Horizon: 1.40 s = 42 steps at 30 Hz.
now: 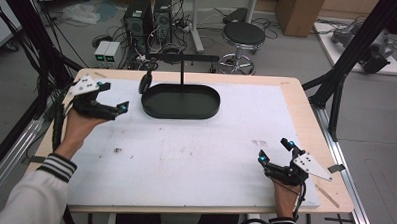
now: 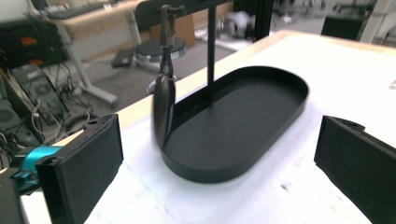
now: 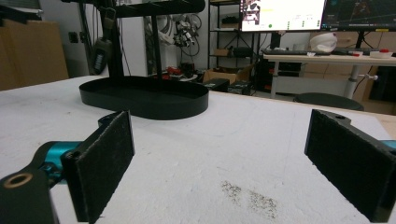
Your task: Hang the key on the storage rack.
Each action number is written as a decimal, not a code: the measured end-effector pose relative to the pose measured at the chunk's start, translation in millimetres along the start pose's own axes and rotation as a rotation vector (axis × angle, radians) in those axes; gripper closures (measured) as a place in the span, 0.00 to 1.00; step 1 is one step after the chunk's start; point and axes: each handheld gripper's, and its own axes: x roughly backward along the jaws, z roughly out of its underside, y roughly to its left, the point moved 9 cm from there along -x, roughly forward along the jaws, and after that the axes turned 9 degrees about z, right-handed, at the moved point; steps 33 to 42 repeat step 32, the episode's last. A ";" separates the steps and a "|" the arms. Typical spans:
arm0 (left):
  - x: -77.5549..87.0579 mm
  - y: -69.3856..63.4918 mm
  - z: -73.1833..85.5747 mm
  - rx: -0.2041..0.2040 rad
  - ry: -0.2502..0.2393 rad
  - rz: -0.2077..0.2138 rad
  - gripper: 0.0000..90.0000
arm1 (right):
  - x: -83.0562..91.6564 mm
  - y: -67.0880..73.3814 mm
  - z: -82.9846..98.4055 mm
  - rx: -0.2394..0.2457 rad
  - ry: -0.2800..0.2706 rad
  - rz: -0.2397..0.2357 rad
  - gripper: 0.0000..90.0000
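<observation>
Off at the table's left edge, the left gripper [image 1: 109, 96] hangs with jaws spread, nothing between them — aimed at the key fob [image 1: 145, 82] dangling from the stand [image 1: 182, 58] over the black tray [image 1: 206, 111]. Well apart, the right gripper [image 1: 274, 151] rests near the front right, jaws released too.
</observation>
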 end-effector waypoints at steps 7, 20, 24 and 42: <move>50.1 -26.7 34.2 -0.004 -0.090 -0.032 0.02 | 0.6 0.5 -0.3 0.005 -0.007 0.000 0.08; 83.4 -43.5 96.3 0.061 -0.189 -0.098 0.02 | 0.2 0.4 0.0 0.009 -0.004 0.000 0.08; 86.2 -46.6 104.8 0.058 -0.235 -0.101 0.02 | 0.4 1.0 0.2 0.006 0.000 0.000 0.08; 90.8 -48.1 103.7 0.042 -0.277 -0.107 0.02 | 0.5 1.0 0.1 0.014 -0.003 0.001 0.08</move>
